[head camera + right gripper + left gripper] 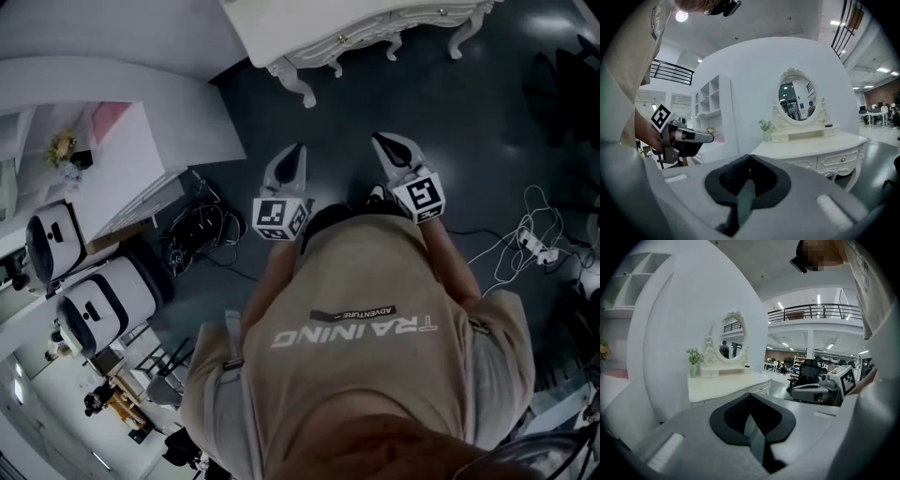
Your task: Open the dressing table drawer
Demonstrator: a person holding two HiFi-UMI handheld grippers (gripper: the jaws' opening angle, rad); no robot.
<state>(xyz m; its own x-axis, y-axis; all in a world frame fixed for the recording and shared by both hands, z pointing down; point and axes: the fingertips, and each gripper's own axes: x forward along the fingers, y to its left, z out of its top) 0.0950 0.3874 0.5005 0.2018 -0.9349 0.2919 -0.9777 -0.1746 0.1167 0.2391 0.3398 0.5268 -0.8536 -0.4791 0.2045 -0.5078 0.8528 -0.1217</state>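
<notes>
The dressing table drawer (pixel 836 161) is sitting shut in the front of the dressing table (pixel 806 143). Its small knob is showing just under the tabletop, below the oval mirror (pixel 797 101) and a little vase of greenery (pixel 766 130). In the head view the table (pixel 309 28) is standing at the top of the frame, well apart from me across dark floor (pixel 487 141). I am holding my right gripper (pixel 389 142) and my left gripper (pixel 294 155) side by side out in front of my chest, both pointing toward the table and touching nothing. I am keeping each pair of jaws pressed together, with nothing between the dark pads in either gripper view. I am judging this as the approach step: the drawer is not yet reached, let alone pulled. The next move is calling for me to close the gap to the table and bring one gripper level with the knob. I would then part its jaws enough to go round the knob before pinching it and drawing straight back. From here the right gripper is looking the more squarely at the drawer front.
</notes>
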